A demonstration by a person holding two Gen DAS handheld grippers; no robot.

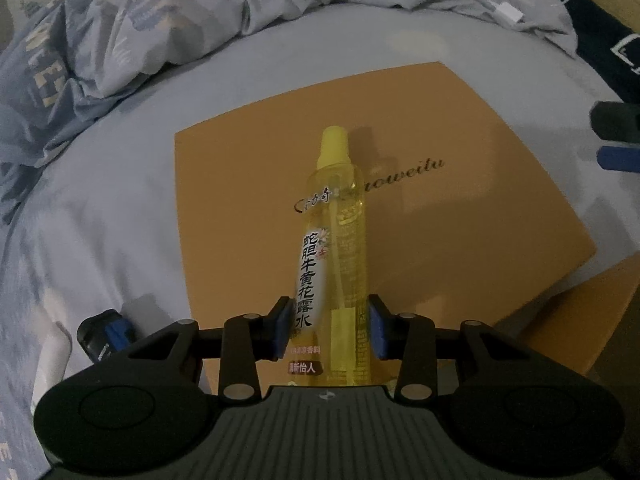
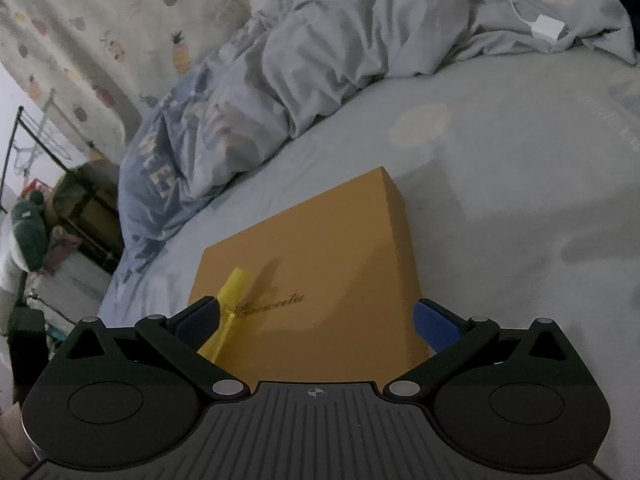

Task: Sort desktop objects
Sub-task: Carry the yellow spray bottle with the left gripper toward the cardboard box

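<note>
My left gripper (image 1: pixel 329 330) is shut on a tall yellow spray bottle (image 1: pixel 340 240) with a white label in black Chinese characters. It holds the bottle over an orange cardboard box (image 1: pixel 460 184) that lies on the bed. The bottle's yellow cap shows in the right wrist view (image 2: pixel 234 286), low at the left. My right gripper (image 2: pixel 316 320) is open and empty above the near end of the orange box (image 2: pixel 320 248). Its fingertips (image 1: pixel 618 138) show at the right edge of the left wrist view.
A crumpled blue-grey duvet (image 1: pixel 140 24) lies along the far side of the pale sheet (image 1: pixel 100 208). A white charger and cable (image 2: pixel 548 26) rest at the far right. A small dark object with a blue part (image 1: pixel 106 334) sits left of the box. A metal rack (image 2: pixel 60 184) stands beside the bed.
</note>
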